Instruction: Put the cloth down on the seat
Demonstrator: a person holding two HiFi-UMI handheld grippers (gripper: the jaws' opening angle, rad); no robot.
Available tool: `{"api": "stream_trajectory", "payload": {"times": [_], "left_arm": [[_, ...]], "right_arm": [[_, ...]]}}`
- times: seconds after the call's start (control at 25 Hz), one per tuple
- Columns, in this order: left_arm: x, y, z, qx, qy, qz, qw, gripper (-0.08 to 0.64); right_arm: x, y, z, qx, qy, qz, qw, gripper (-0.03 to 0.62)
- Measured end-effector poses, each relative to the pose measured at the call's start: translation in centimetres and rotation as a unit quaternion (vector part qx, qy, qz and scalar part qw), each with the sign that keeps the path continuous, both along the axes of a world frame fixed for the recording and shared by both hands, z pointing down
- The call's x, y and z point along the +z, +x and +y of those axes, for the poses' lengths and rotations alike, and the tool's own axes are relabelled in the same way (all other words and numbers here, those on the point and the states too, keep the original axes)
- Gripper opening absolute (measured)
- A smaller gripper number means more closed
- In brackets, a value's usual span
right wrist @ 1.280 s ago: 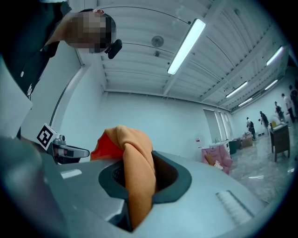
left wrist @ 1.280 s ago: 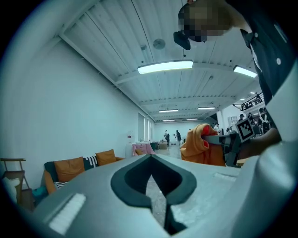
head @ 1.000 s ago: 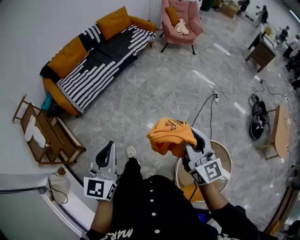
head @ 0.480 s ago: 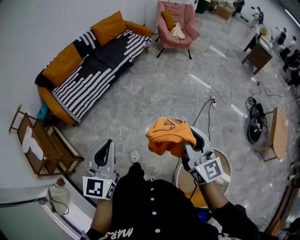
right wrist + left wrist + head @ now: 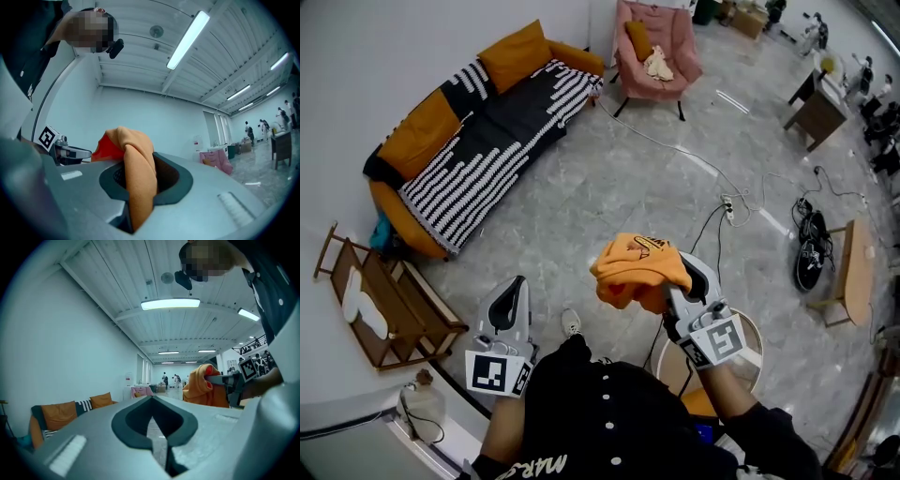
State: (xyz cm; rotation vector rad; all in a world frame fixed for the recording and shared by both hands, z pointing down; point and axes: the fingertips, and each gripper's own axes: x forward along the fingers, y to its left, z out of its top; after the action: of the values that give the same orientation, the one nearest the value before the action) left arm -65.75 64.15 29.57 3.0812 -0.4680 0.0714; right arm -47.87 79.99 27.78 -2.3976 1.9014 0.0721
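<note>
Our right gripper [image 5: 686, 279] is closed tight on the orange cloth [image 5: 637, 267]. A fold of the cloth runs down between its jaws, and the rest sits bunched in a lump over the front of the gripper. Our left gripper [image 5: 516, 292] has its jaws together with nothing in them. Both grippers point level, out in front of our black shirt [image 5: 609, 412].

Since a second ago, the grippers and the cloth have kept the same spots in the head view. The grip on the cloth has not changed. The room has slid under us, though. Our shoe [image 5: 571, 322] now shows lower, close to our shirt. The wooden rack [image 5: 380, 305] has slipped toward the left edge. The round stool [image 5: 748, 339] is tucked further under our right hand.

The cloth is up in the air over the grey floor [image 5: 600, 206]. It is well apart from any seat. An orange sofa [image 5: 412, 131] stands by the white wall on the left, with a black and white striped blanket [image 5: 487, 150] spread on it. A pink chair [image 5: 656, 56] stands further off, with an orange cushion and a pale rag on it. A white cable [image 5: 675, 145] runs over the floor to a plug strip [image 5: 731, 208]. On the right we see a black bag [image 5: 811, 248] beside a low wooden surface [image 5: 861, 267]. People stand far off at the top right.
</note>
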Motion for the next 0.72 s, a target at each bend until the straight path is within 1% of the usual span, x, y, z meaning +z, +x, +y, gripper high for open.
{"api": "stream_trajectory", "payload": {"times": [0.12, 0.4, 0.52, 0.72], "left_arm": [[0.1, 0.6, -1.8, 0.003, -0.008, 0.002, 1.0000, 0.001], [-0.3, 2.0, -4.8, 0.016, 0.003, 0.006, 0.9999, 0.001], [-0.2, 2.5, -5.9, 0.021, -0.003, 0.011, 0.9997, 0.001], [0.0, 2.7, -9.2, 0.009, -0.014, 0.013, 0.9998, 0.001]], "right_arm": [[0.1, 0.8, -1.6, 0.005, -0.002, -0.001, 1.000, 0.081], [-0.1, 1.8, -4.7, 0.012, -0.001, 0.001, 1.000, 0.081], [-0.2, 2.1, -6.0, 0.014, 0.001, 0.001, 1.000, 0.081], [-0.3, 2.9, -8.2, 0.024, 0.003, 0.000, 1.000, 0.081]]}}
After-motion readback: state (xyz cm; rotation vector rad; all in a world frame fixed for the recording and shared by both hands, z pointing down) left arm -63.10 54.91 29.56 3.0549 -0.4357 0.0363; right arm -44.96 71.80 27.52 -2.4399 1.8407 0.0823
